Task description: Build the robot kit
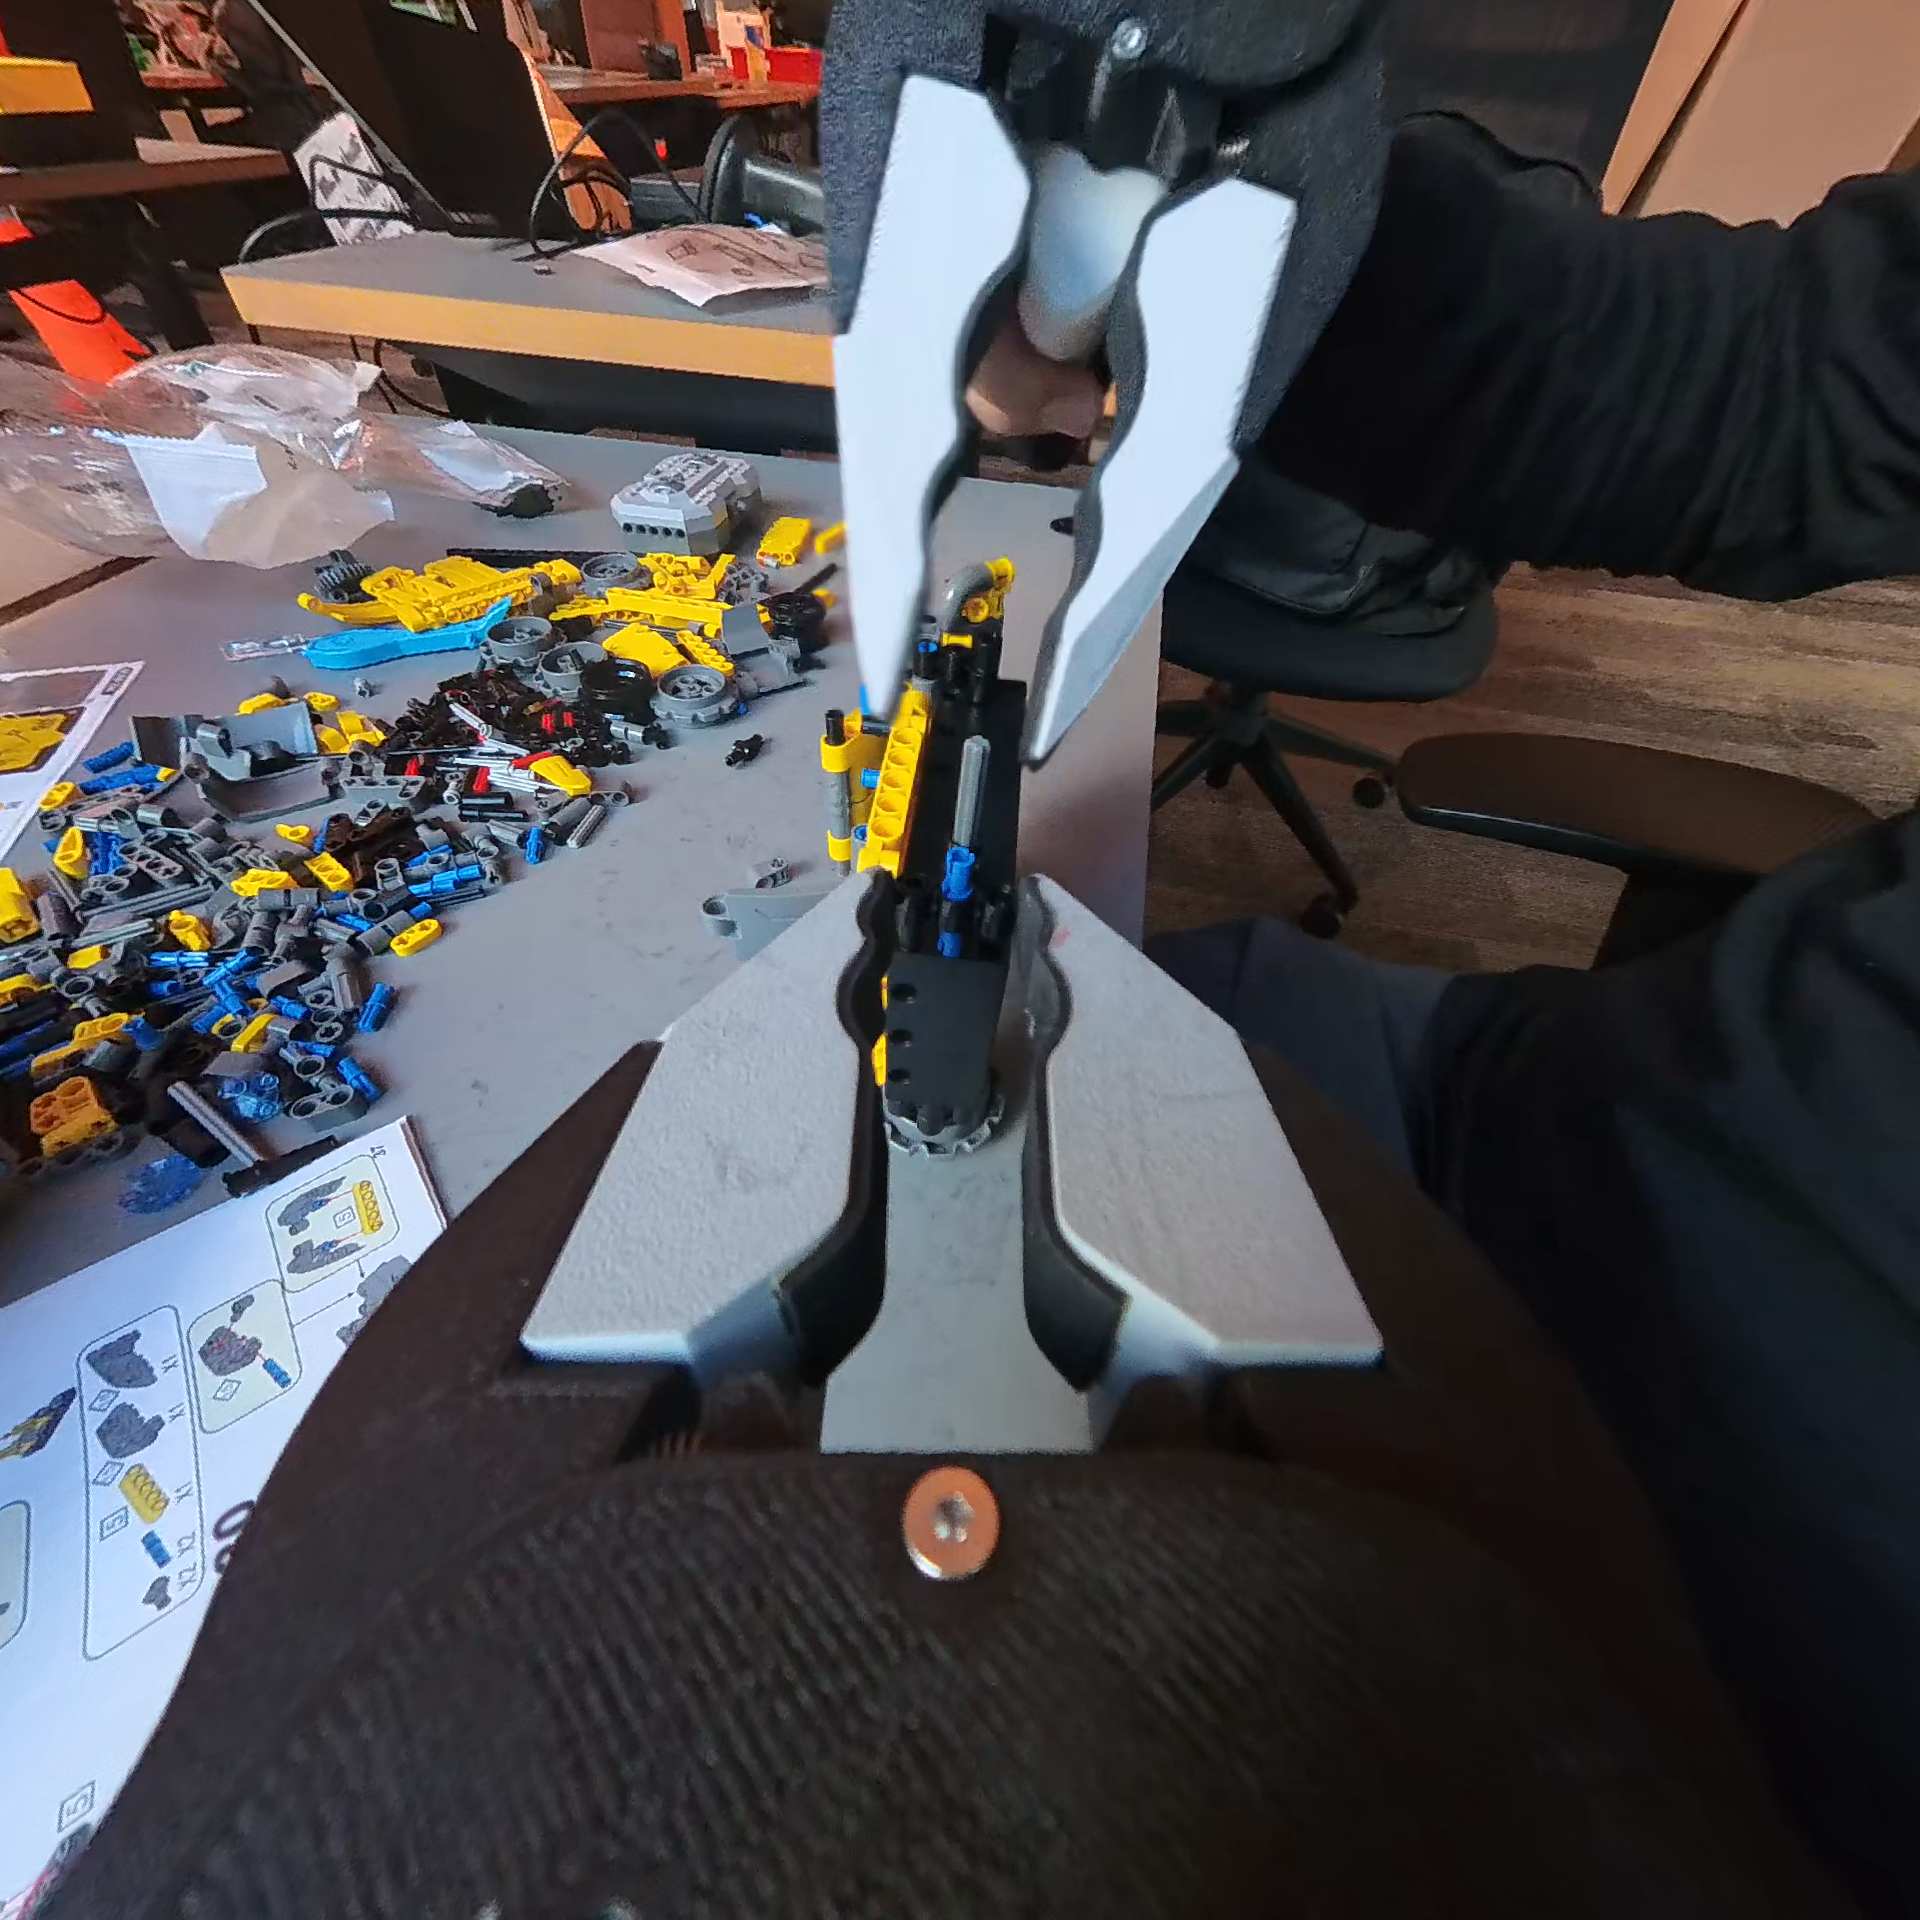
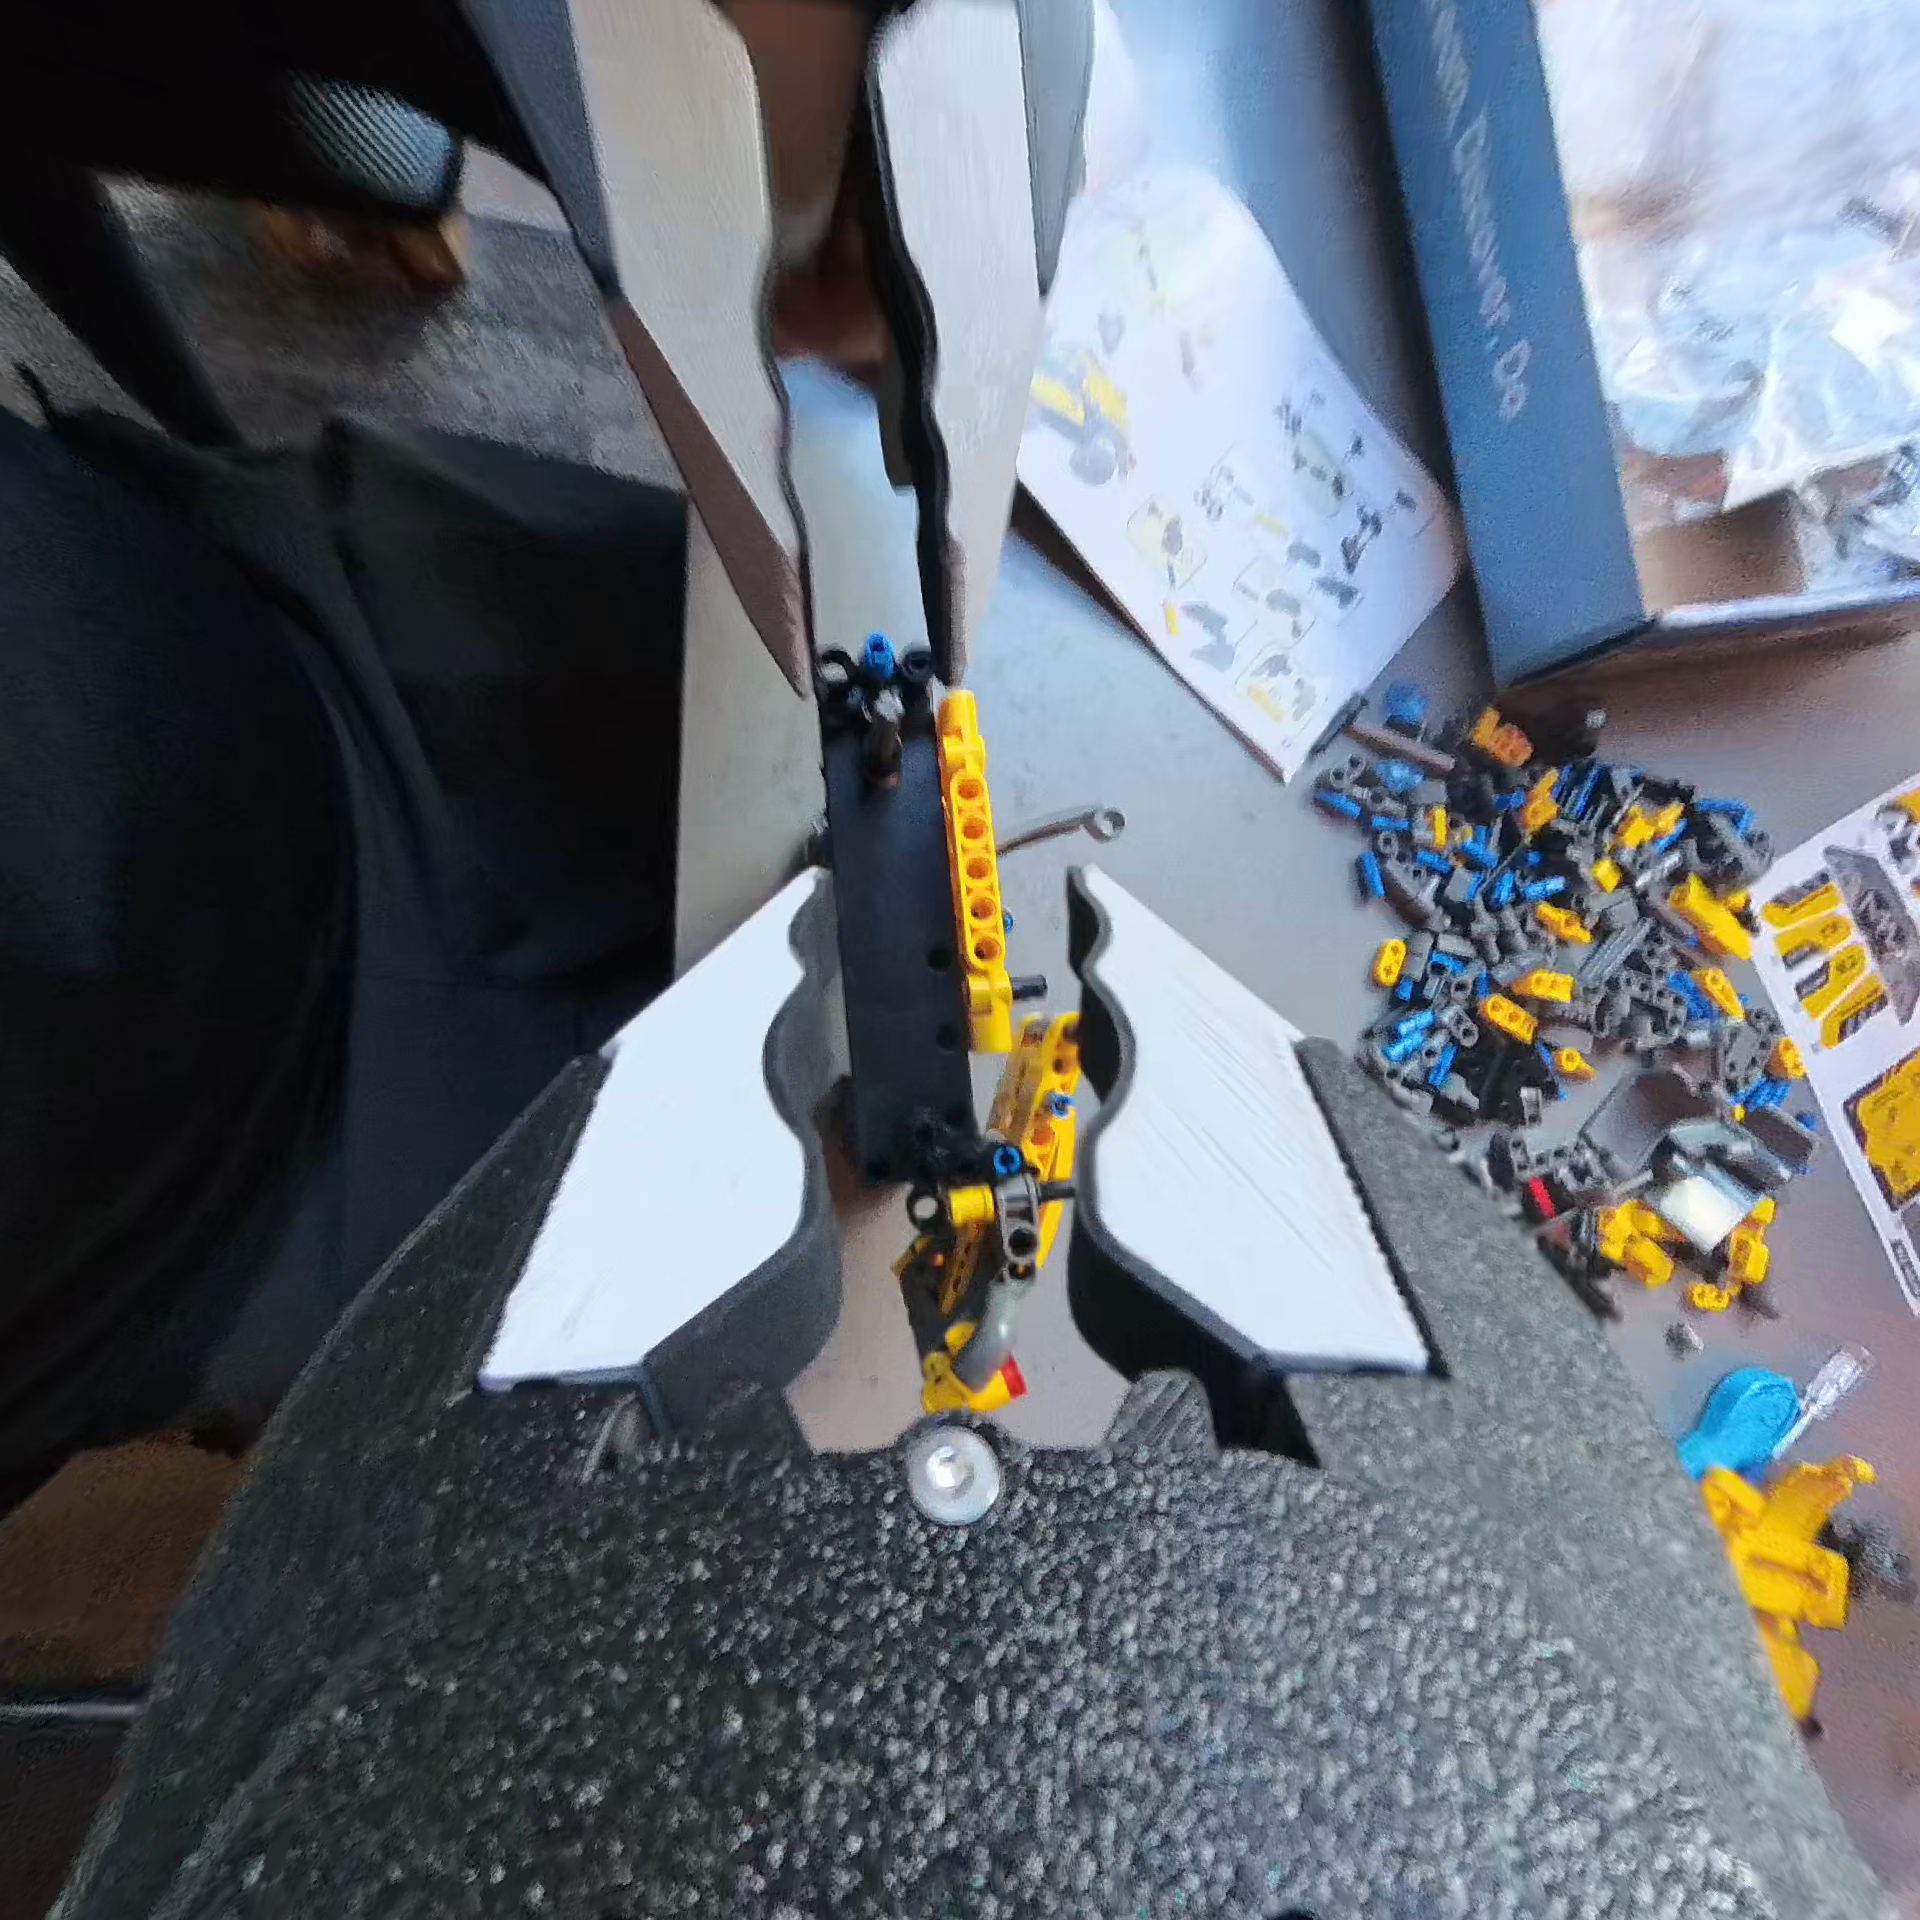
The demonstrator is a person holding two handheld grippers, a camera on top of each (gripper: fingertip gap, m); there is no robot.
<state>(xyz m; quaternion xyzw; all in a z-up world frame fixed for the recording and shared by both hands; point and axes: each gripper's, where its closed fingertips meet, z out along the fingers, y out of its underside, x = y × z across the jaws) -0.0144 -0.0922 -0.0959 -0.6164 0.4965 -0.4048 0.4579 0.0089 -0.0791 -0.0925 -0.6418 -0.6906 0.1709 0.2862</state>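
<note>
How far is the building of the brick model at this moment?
Done: a black-and-yellow assembly exists, several beams joined. In hand: the left gripper is shut on its near end; the right gripper, open, straddles its far end. Left: a big pile of loose pieces remains on the table.

Left wrist view pretty sharp, even daylight, soft shadows under brick pile point(image 1: 260, 914) on desk point(image 1: 582, 977). Strong fisheye bend at edges, background shelves soft. Right wrist view way worse: motion smear all over, instruction booklet point(image 2: 1236, 468) and blue box point(image 2: 1507, 343) blurry, plastic bags point(image 2: 1766, 260) blown out by glare top right, left side dark. Fingers point(image 2: 1226, 1122) bright white.
</note>
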